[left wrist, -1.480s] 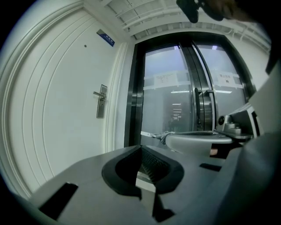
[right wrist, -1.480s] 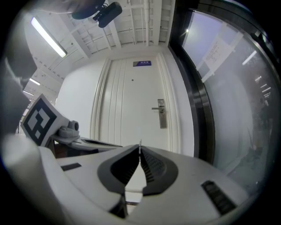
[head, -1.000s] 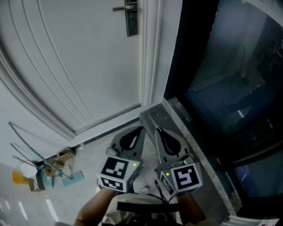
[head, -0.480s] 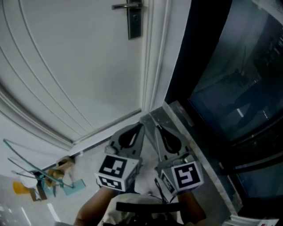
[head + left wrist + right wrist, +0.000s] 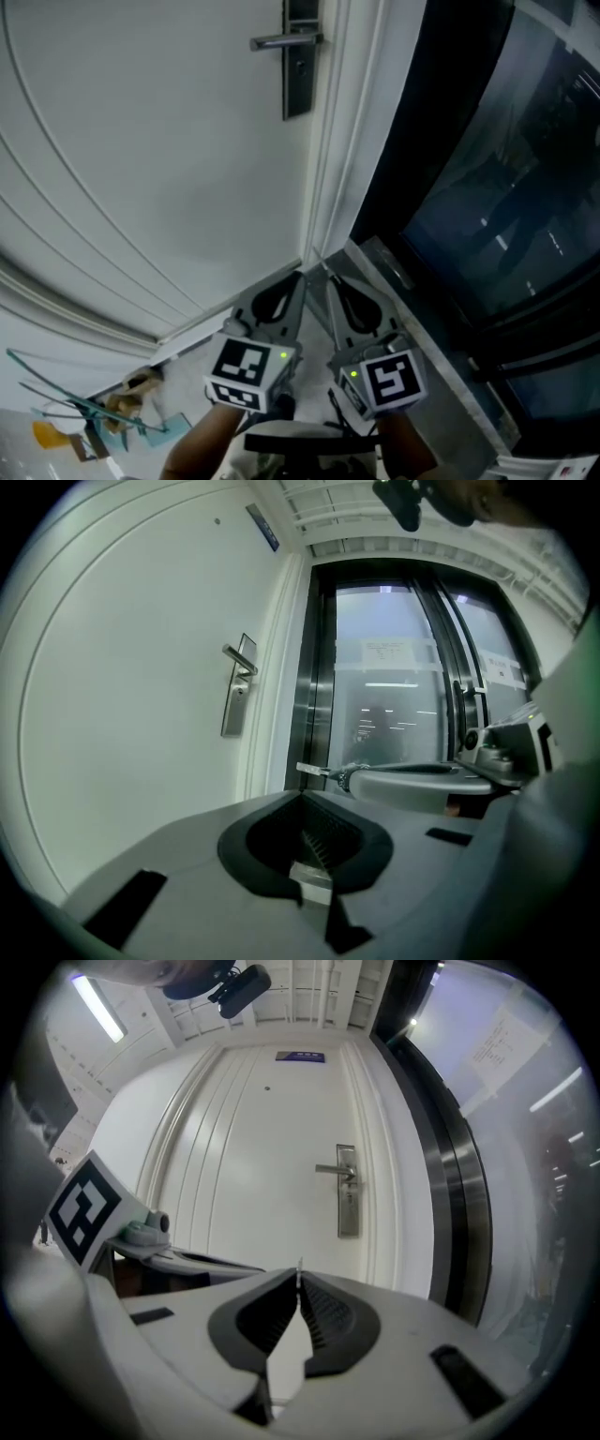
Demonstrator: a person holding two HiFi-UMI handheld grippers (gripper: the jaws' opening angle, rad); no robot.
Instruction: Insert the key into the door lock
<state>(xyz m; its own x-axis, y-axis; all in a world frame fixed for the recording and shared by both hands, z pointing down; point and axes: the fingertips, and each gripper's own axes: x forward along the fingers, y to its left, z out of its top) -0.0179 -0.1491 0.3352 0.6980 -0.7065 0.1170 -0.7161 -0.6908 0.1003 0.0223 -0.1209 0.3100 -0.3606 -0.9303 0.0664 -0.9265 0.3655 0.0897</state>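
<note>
The white door (image 5: 159, 159) carries a metal lock plate (image 5: 299, 80) with a lever handle (image 5: 281, 41) at the top of the head view; the plate also shows in the left gripper view (image 5: 234, 710) and straight ahead in the right gripper view (image 5: 348, 1208). My right gripper (image 5: 328, 278) is shut on a thin metal key (image 5: 314, 770), whose tip pokes out between the jaws (image 5: 299, 1269). The left gripper (image 5: 299, 277) is beside it on the left, jaws together with nothing in them. Both point at the door, well short of the lock.
A white door frame (image 5: 342, 141) separates the door from dark glass panels (image 5: 487, 187) on the right. A grey stone ledge (image 5: 422, 319) runs along the foot of the glass. Some clutter of wire and scraps (image 5: 94, 412) lies on the floor at lower left.
Both grippers have moved side by side toward the door. In the head view the handle and lock plate have come lower and closer, and the floor clutter has slid toward the bottom edge.
</note>
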